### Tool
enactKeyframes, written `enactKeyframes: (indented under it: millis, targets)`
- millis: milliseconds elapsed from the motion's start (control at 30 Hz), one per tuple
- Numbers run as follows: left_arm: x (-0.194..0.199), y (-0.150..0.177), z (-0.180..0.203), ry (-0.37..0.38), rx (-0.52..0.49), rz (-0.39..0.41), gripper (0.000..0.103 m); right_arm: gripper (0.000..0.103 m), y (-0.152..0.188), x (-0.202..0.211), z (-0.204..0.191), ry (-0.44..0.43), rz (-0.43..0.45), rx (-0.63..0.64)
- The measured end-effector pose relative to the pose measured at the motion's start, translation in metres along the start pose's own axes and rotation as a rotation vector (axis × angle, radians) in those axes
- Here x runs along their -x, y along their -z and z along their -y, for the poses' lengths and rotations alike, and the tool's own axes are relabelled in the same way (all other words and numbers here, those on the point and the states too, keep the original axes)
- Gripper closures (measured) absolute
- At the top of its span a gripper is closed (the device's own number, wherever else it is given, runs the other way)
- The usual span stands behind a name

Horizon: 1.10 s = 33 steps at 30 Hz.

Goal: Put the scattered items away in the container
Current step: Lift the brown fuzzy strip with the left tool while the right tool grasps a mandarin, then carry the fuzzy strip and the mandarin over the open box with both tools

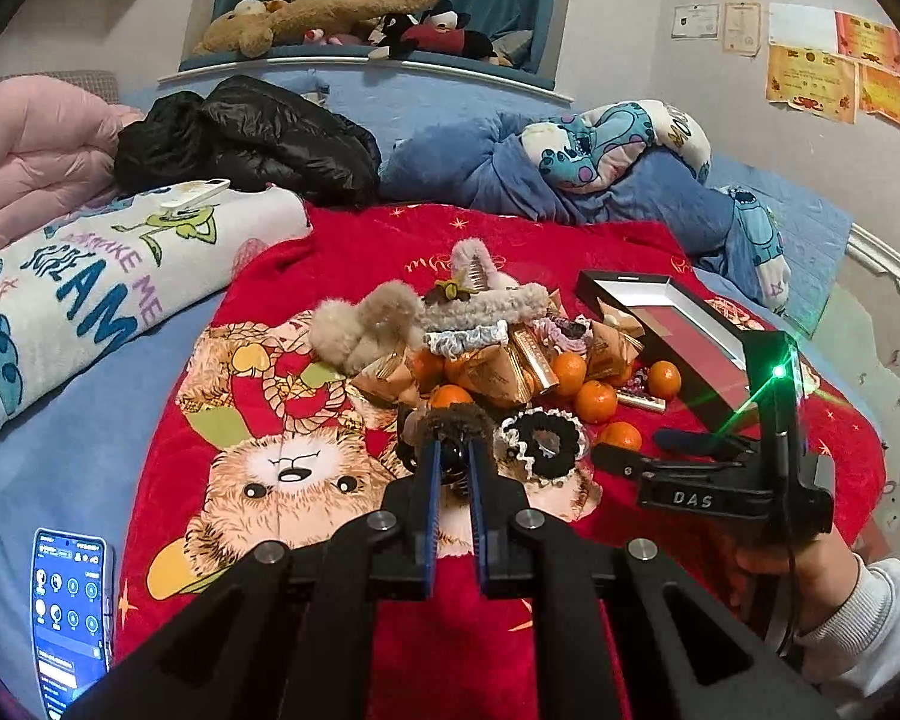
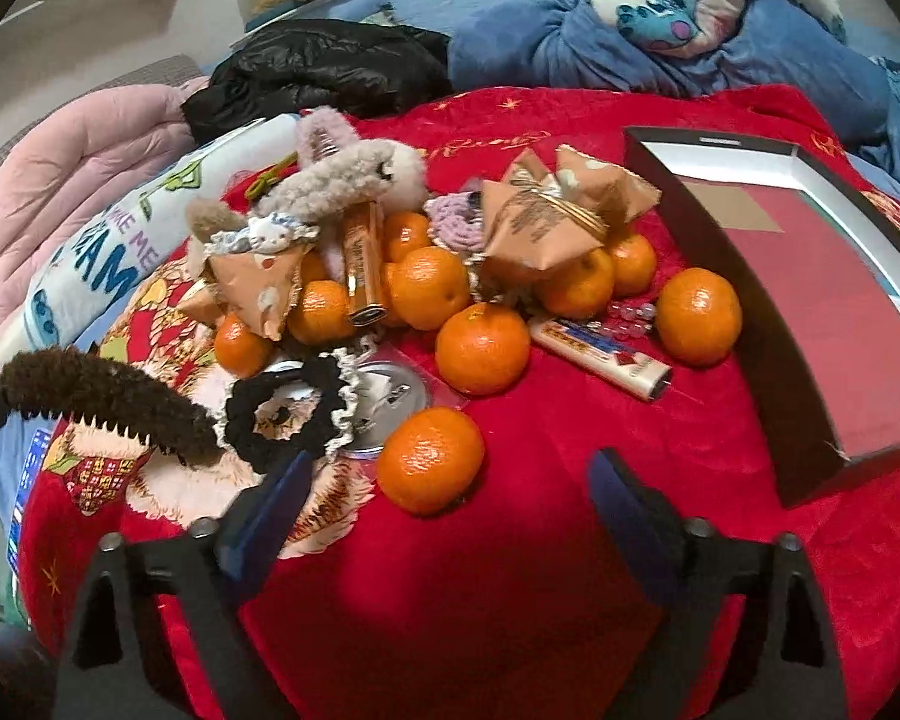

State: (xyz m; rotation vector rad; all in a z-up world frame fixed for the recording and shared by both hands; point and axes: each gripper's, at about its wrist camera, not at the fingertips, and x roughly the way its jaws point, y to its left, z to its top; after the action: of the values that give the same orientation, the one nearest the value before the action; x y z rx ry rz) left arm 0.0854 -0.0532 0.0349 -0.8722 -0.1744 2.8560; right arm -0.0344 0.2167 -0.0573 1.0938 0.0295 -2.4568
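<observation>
left tongs (image 1: pixel 453 468): nearly closed, narrow gap, lower centre of left view; tips pinch a dark brown fuzzy hair claw clip (image 1: pixel 450 420). In right view the same clip (image 2: pixel 102 396) shows at far left, teeth down, lifted off the blanket.
right tongs (image 2: pixel 450 504): wide open, holding nothing; lower centre of right view, fingers either side of and just below the nearest orange mandarin (image 2: pixel 431 459).
container: black shallow cardboard box w/ white inner walls and red base (image 2: pixel 768 360), right side of right view, looks empty; open side up.
pile: centre of both views, on red plush bear-print blanket (image 2: pixel 540 600) on the bed. More mandarins, tan wrapped candy pouches (image 2: pixel 546 222), gold tube (image 2: pixel 363 264), white printed lighter (image 2: pixel 600 351), black crochet scrunchie w/ cream frill (image 2: pixel 288 414), beige fluffy claw clips (image 2: pixel 342 177).
handling, claw clip: light, fuzzy cover soft over a stiff frame, prob. plastic; spring hinge. Grip on the arched back seems ok; fuzz may slip, teeth could snag scrunchie or blanket.
handling, mandarin: roundish, firm but bruisable, skin fairly smooth; rolls on soft plush. Take across widest part, gentle squeeze.
handling, scrunchie/pouches: soft, v. light, crush easily; pinch one edge or the tied top.
lighter/tube: rigid, slick; grab across short axis, mid-length.
progress: judged early, box bare, most of pile untouched.
</observation>
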Motion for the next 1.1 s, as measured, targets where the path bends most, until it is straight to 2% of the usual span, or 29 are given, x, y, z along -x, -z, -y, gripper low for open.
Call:
enactKeyframes:
  millis: [33,167,333,600,1100]
  targets:
    - [0.000,0.000,0.000,0.001,0.003,0.002,0.094,0.029,0.000,-0.002,-0.002,0.000,-0.004,0.013]
    - [-0.004,0.000,0.003,-0.002,-0.001,-0.001,0.094,0.049,0.000,-0.007,-0.004,0.000,-0.018,0.029]
    - [-0.006,0.002,0.003,-0.002,0.003,-0.003,0.094,0.067,-0.002,-0.008,0.003,-0.033,-0.019,0.002]
    - [-0.005,0.001,0.000,-0.001,0.026,0.001,0.094,0.068,0.000,-0.003,0.005,-0.074,-0.015,-0.019]
    - [0.014,0.001,0.005,-0.011,0.024,0.035,0.094,0.068,-0.003,0.016,0.000,-0.100,0.034,-0.008]
